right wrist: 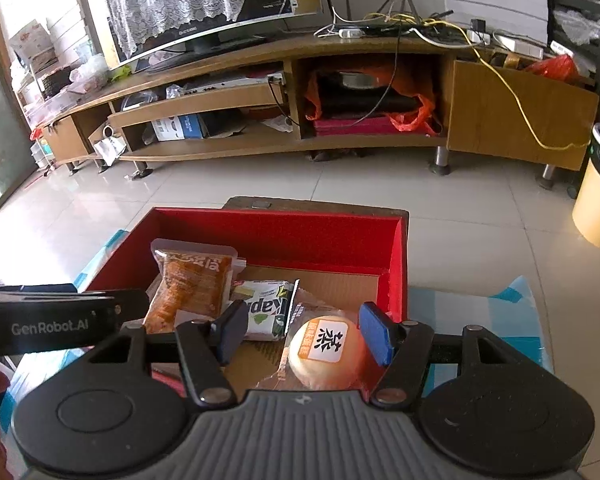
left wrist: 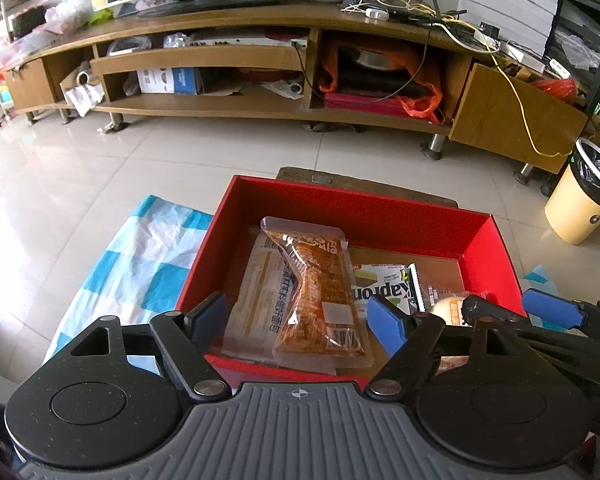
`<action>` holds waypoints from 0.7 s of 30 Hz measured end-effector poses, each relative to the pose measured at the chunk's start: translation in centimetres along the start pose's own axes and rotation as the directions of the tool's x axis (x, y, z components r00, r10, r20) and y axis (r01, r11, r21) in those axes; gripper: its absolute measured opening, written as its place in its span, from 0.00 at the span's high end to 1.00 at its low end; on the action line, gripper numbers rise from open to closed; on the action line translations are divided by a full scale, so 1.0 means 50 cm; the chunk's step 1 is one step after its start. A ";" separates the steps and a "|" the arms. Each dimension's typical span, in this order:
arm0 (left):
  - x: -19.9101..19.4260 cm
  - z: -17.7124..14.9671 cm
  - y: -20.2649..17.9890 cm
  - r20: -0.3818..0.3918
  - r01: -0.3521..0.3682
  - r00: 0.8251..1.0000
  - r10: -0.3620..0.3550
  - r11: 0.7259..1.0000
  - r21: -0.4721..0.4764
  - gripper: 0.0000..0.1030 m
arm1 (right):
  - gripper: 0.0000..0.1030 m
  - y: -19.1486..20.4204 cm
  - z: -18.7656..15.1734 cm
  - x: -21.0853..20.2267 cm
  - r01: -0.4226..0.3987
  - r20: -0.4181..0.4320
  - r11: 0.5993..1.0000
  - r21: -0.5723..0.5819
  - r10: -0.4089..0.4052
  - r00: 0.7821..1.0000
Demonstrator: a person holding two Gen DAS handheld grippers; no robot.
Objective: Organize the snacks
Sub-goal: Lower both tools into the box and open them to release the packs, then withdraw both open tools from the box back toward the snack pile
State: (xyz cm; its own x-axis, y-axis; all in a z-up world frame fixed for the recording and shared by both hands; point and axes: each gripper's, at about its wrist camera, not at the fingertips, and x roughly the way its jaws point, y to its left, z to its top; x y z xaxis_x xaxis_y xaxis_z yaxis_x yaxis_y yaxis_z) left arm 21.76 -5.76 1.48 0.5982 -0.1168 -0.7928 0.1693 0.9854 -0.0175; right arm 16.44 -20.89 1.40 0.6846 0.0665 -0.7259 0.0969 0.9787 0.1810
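**Snacks in red box: handling notes**

Orange snack pouch (left wrist: 316, 296) lies flat in the red box (left wrist: 352, 204), atop a pale bread pack (left wrist: 252, 300). Judged light, crinkly, slippery film; take by a sealed edge. Left hand-held gripper (left wrist: 296, 316) released, straddling it. Right hand-held gripper (right wrist: 304, 336) released around the wrapped round bun (right wrist: 328, 352), soft, crushable. Box on checked-cloth desk (left wrist: 140, 264).
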 end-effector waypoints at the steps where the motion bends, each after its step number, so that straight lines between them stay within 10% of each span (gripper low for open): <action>1: -0.004 -0.002 0.001 -0.001 -0.001 1.000 0.001 1.000 0.001 0.20 | 0.43 0.002 -0.002 -0.003 0.000 0.000 1.000 -0.005 0.000 1.000; 21: -0.051 -0.071 0.030 -0.041 -0.011 0.999 0.012 1.000 0.015 0.19 | 0.43 0.031 -0.064 -0.053 -0.010 -0.038 0.998 -0.066 0.008 0.999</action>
State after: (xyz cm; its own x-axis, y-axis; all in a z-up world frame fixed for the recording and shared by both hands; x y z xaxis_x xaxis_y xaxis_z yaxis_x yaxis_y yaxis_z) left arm 17.70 -3.53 1.30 0.5679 -0.1003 -0.8170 0.1744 0.9847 0.0003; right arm 12.45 -18.91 1.49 0.6575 0.0816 -0.7490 0.0422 0.9886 0.1448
